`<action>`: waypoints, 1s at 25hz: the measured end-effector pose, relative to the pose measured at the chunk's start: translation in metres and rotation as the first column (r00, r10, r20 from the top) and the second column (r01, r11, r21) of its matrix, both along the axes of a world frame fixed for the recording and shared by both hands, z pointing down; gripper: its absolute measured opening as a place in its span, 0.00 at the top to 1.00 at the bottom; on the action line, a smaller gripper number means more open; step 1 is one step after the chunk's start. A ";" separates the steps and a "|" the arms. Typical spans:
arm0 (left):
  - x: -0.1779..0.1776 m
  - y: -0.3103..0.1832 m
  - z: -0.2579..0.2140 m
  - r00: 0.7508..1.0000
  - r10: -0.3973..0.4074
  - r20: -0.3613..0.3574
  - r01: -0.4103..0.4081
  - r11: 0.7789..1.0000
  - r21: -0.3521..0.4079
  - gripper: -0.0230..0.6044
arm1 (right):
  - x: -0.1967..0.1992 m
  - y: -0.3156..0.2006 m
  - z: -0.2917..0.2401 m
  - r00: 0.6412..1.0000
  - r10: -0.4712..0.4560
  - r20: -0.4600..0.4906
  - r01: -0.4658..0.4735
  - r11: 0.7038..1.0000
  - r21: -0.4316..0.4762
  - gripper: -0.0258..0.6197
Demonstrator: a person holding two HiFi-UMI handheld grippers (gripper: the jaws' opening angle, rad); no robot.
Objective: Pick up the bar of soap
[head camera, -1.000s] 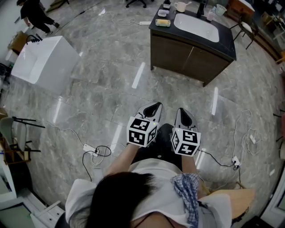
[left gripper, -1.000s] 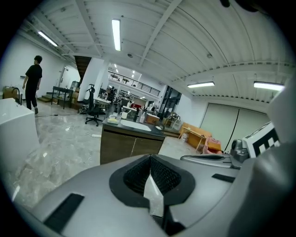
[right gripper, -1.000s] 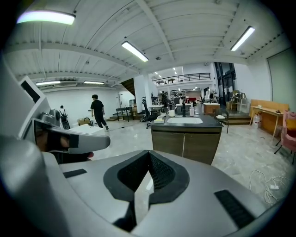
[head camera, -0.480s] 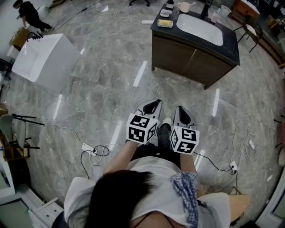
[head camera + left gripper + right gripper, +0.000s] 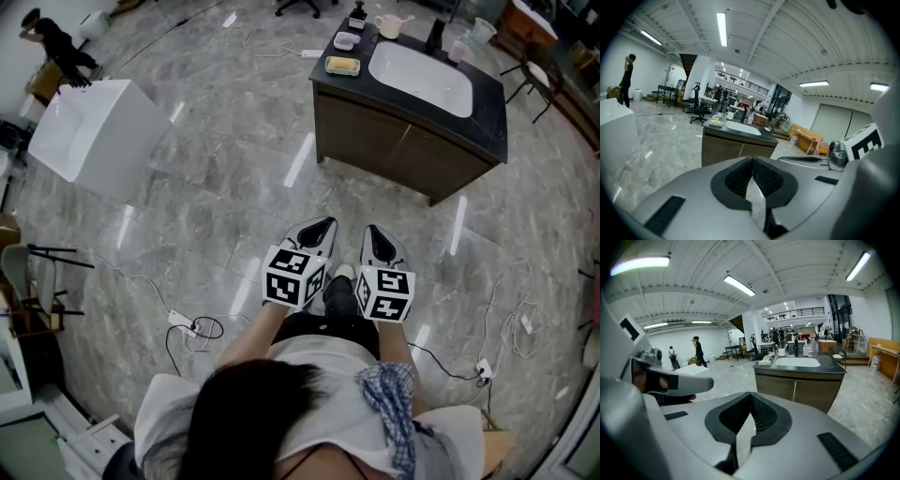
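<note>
The left gripper (image 5: 317, 228) and right gripper (image 5: 379, 237) are smooth grey moulded shells with black ribbed pads. They are held side by side above the glossy grey marble floor (image 5: 216, 197). Each has its jaws closed together with nothing between them. The bar of soap (image 5: 342, 65), a yellow rectangular block, lies in a shallow pale dish (image 5: 327, 67) on the left end of the dark counter (image 5: 356, 84) of a brown wooden vanity cabinet (image 5: 394, 141). It sits beside the white oval basin (image 5: 422, 77), well apart from both grippers.
</note>
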State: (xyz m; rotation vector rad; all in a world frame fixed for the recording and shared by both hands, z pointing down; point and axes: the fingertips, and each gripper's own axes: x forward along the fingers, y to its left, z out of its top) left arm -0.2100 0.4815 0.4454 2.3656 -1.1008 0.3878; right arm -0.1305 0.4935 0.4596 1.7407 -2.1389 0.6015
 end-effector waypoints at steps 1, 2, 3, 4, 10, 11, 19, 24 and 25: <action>0.004 -0.007 -0.001 1.000 -0.003 0.004 0.003 1.000 0.001 0.94 | 0.003 -0.008 -0.001 1.000 0.000 0.011 0.000 1.000 0.000 0.94; 0.008 -0.013 -0.003 1.000 -0.006 0.011 0.006 1.000 0.004 0.94 | 0.006 -0.015 -0.002 1.000 -0.002 0.021 0.002 1.000 -0.003 0.94; 0.013 -0.019 -0.004 1.000 -0.008 0.020 0.008 1.000 0.009 0.94 | 0.008 -0.021 -0.002 1.000 -0.009 0.026 0.009 1.000 -0.006 0.94; 0.017 -0.025 -0.005 1.000 -0.010 0.027 0.010 1.000 0.014 0.94 | 0.010 -0.026 -0.002 0.999 -0.019 0.026 0.020 1.000 -0.008 0.94; 0.034 -0.053 -0.005 0.998 -0.035 0.042 0.035 0.999 0.010 0.94 | 0.024 -0.055 -0.003 0.997 -0.066 0.027 0.066 0.998 -0.010 0.94; 0.036 -0.058 -0.006 0.998 -0.039 0.045 0.038 0.999 0.010 0.94 | 0.027 -0.060 -0.004 0.997 -0.071 0.025 0.072 0.997 -0.009 0.94; 0.056 -0.092 -0.004 0.996 -0.069 0.058 0.069 0.998 0.004 0.94 | 0.051 -0.094 -0.003 0.996 -0.088 0.033 0.089 0.996 -0.010 0.94; 0.071 -0.107 -0.001 0.994 -0.085 0.065 0.085 0.996 -0.005 0.94 | 0.064 -0.111 -0.004 0.994 -0.108 0.010 0.108 0.994 -0.006 0.93; 0.075 -0.110 0.000 0.994 -0.087 0.067 0.087 0.996 -0.006 0.94 | 0.067 -0.114 -0.004 0.994 -0.110 0.016 0.110 0.994 -0.008 0.94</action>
